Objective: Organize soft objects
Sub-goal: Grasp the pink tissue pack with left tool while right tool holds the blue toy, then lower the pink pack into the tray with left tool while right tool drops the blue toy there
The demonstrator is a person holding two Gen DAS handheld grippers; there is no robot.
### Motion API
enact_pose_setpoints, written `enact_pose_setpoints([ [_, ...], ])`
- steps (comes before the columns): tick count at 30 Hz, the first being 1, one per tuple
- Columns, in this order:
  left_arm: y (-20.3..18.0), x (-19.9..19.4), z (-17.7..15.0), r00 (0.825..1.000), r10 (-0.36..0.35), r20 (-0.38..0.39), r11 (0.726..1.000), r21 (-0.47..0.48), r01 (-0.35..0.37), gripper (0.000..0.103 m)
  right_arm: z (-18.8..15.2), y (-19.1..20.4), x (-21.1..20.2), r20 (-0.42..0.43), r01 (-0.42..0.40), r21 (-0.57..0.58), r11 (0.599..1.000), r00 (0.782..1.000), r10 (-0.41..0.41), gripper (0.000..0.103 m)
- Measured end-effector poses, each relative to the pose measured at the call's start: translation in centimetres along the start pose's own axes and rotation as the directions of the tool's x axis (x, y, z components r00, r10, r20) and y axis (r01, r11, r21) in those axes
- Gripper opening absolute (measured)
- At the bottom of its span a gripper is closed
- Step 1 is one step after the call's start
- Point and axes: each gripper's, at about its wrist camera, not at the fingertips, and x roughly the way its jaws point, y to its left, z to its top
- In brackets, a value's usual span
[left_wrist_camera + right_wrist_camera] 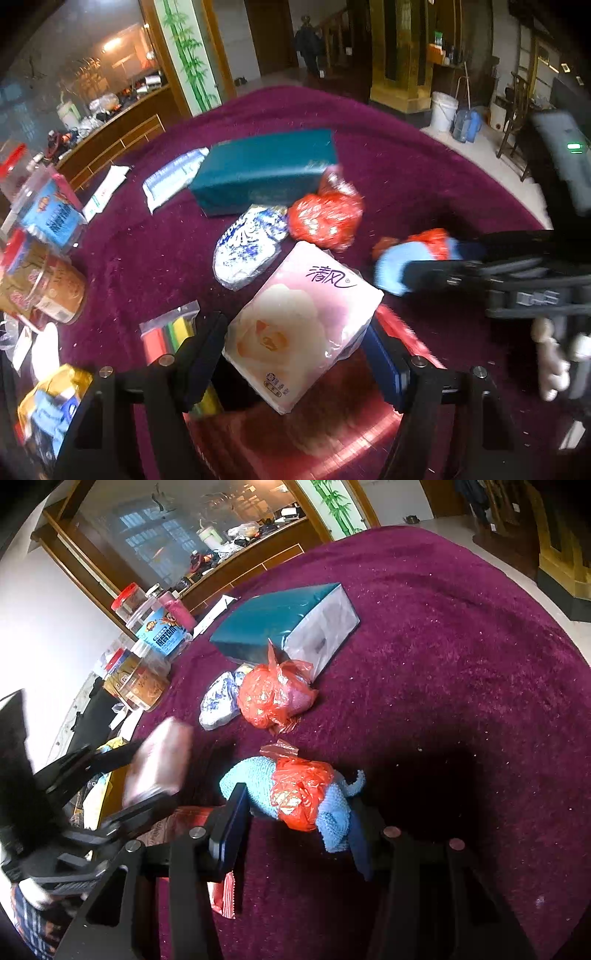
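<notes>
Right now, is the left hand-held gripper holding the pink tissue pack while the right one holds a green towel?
Not quite: the towel is blue, not green, as the right wrist view shows. The left hand-held gripper does have the pink tissue pack, and the right hand-held gripper holds the towel.

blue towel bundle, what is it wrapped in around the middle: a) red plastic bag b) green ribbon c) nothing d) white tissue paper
a: in the right wrist view a crinkled red plastic bag sits around the middle of the blue towel bundle, which lies between the fingers of the right gripper on the purple tablecloth.
</notes>
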Motion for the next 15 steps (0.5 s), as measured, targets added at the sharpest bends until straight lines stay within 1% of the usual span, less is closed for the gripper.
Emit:
enact_pose_setpoints([
  [4,-0.2,-3.5,-1.4,0.998,-0.012,0.053,0.999,-0.053,0.015,0.076,0.0,0.0,-0.5,0.024,0.008,-0.006,1.000,1.000,-0.008,0.045],
  [7,-0.3,-6.8,-3.4,0.994,-0.033,0.106,0.992,-0.121,0.046,0.076,0.2,-0.9,-1.4,0.068,0.000,0.033,0.999,0.998,-0.002,0.045],
  [9,-0.4,-8.9,-5.2,0.990,-0.042,0.138,0.984,-0.167,0.065,0.076,0.4,-1.6,-1.5,0.076,-0.003,0.066,0.998,0.997,-0.002,0.045],
  [11,0.1,-11.2,-7.8,0.985,-0.043,0.170,0.970,-0.228,0.082,0.076,0.4,-2.2,-1.3,0.071,0.002,0.088,0.996,0.997,-0.008,0.045],
  [13,1.1,-12.9,-10.2,0.982,-0.026,0.189,0.954,-0.289,0.081,0.077,0.4,-2.3,-1.2,0.072,0.015,0.094,0.995,0.997,-0.022,0.045],
  [14,1.9,-13.8,-11.6,0.980,-0.011,0.198,0.942,-0.326,0.076,0.077,0.5,-2.3,-1.2,0.077,0.024,0.093,0.995,0.997,-0.031,0.045],
  [15,3.2,-15.0,-13.6,0.979,0.018,0.202,0.922,-0.383,0.062,0.077,0.5,-2.3,-1.3,0.083,0.031,0.090,0.995,0.996,-0.039,0.045],
])
